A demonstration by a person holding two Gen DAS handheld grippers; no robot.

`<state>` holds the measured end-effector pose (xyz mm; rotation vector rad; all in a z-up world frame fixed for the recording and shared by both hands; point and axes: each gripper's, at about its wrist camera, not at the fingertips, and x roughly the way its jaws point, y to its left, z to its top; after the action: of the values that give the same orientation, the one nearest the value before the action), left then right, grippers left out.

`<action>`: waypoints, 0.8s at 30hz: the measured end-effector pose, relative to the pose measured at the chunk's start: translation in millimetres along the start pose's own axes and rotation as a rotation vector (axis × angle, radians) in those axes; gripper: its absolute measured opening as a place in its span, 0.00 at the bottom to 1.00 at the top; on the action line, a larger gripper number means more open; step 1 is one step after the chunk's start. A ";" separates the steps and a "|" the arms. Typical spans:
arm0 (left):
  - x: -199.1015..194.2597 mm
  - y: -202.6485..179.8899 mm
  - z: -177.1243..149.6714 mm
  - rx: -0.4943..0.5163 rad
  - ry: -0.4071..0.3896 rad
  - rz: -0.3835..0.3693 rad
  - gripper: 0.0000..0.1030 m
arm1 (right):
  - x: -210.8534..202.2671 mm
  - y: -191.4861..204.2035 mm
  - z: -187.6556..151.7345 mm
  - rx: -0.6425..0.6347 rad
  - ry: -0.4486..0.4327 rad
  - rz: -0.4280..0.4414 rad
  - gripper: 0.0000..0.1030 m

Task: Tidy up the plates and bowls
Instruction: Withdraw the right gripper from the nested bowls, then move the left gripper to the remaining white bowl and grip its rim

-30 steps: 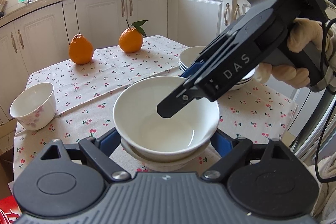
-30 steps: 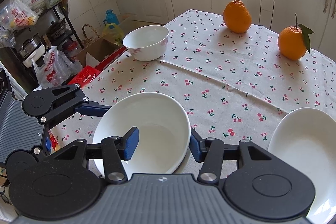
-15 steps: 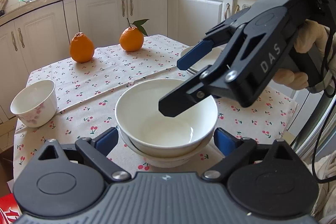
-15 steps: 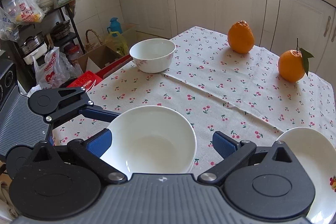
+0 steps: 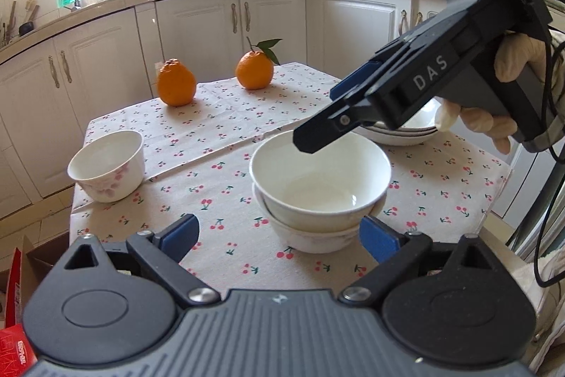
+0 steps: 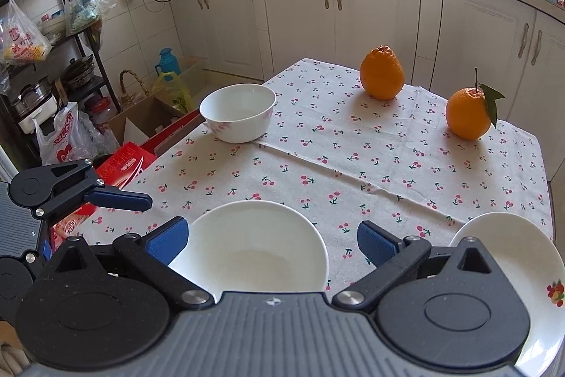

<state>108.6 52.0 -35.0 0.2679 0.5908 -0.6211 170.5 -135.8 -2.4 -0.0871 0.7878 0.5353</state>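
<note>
With tongs wide, right hand (image 5: 501,101) angles down over stacked bowls (image 5: 319,189).

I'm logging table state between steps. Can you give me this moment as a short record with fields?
stacked bowls: white bowl nested in another bowl, near table edge
loose bowl: flowered bowl, alone near a table corner
plates: stack behind the right hand-held gripper
oranges: two, far side of table
left hand-held gripper: open, holding nothing
right hand-held gripper: open, holding nothing
</note>
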 end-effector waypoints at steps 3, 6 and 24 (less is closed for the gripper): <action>-7.4 12.6 -4.3 -0.018 -0.005 0.042 0.95 | -0.4 10.7 5.3 -0.032 -0.013 -0.006 1.00; -15.2 26.9 -7.1 -0.034 -0.012 0.088 0.95 | 3.7 25.2 12.5 -0.085 0.010 -0.017 1.00; -8.1 130.5 3.1 -0.109 -0.079 0.221 0.95 | 62.0 68.6 52.7 -0.239 0.027 -0.059 1.00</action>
<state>184.9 157.1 -19.7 0.2018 0.5094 -0.3832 207.3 -36.0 0.2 -0.3384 0.7424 0.5714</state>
